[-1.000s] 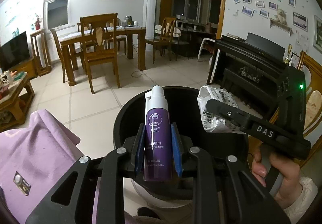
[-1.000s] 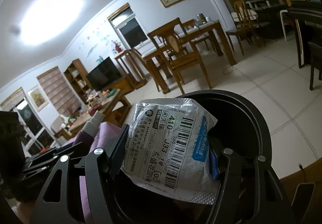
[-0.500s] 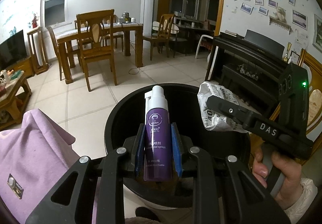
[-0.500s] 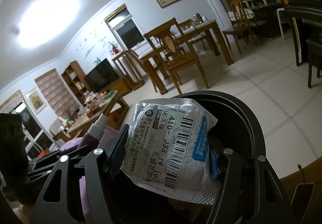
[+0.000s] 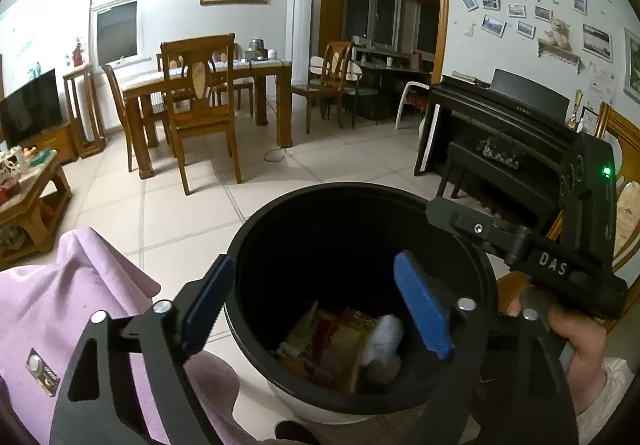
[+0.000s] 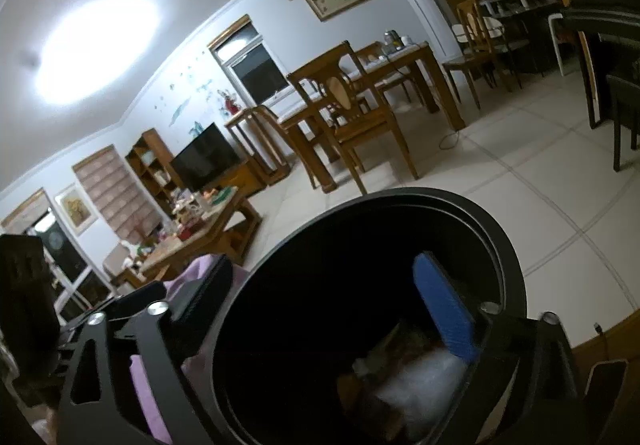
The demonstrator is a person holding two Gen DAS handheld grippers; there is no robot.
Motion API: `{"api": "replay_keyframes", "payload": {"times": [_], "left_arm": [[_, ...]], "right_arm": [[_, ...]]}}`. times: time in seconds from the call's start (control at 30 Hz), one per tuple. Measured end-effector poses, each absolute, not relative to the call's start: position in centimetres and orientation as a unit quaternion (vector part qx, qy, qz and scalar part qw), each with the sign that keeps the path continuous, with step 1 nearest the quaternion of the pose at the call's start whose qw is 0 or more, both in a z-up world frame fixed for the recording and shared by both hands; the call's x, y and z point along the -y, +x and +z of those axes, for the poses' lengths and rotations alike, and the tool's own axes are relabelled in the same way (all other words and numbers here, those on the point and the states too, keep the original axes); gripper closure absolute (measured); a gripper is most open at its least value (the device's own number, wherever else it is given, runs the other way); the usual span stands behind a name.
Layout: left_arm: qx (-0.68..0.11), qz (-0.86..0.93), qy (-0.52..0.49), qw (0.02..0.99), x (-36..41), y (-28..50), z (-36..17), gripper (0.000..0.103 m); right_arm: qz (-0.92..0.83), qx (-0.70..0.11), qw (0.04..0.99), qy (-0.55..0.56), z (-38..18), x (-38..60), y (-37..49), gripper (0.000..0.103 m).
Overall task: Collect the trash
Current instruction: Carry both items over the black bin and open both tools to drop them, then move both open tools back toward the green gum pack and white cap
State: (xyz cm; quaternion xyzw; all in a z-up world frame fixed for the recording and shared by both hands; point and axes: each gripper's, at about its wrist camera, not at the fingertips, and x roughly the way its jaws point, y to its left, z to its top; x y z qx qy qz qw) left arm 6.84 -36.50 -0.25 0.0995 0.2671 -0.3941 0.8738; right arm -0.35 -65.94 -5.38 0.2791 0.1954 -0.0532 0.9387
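A black round trash bin (image 5: 280,213) stands on the tiled floor right below both grippers; it also fills the lower right wrist view (image 6: 500,229). Inside lie wrappers and a crumpled white packet (image 5: 382,337), seen in the right wrist view too (image 6: 416,385). My left gripper (image 5: 316,309) is open and empty over the bin's mouth, blue pads wide apart. My right gripper (image 6: 332,309) is open and empty over the bin; its body shows in the left wrist view (image 5: 552,265). The purple spray bottle is not visible.
A pink cloth (image 5: 60,305) lies at the left of the bin. A black piano (image 5: 500,133) stands to the right. A wooden dining table with chairs (image 5: 200,93) is across the floor, and a low coffee table (image 5: 24,181) is at far left.
Both grippers opened. The purple spray bottle left the left gripper and the white labelled packet left the right gripper; the packet now lies in the bin.
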Motion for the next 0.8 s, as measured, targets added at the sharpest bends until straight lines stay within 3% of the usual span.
{"api": "replay_keyframes", "payload": {"times": [0.2,0.53,0.8], "left_arm": [[-0.252,-0.383,0.099,0.883,35.1,6.4,0.4,0.008],[-0.259,-0.341,0.069,0.901,28.5,7.3,1.2,0.007],[-0.287,-0.257,0.049,0.921,18.5,9.3,0.5,0.007]], "right_arm": [[-0.057,-0.197,0.938,0.278,-4.6,65.3,-0.5,0.007],[-0.033,-0.209,0.945,0.25,-3.5,61.3,0.9,0.007],[0.026,-0.244,0.951,0.189,-2.5,53.8,3.8,0.007]]}}
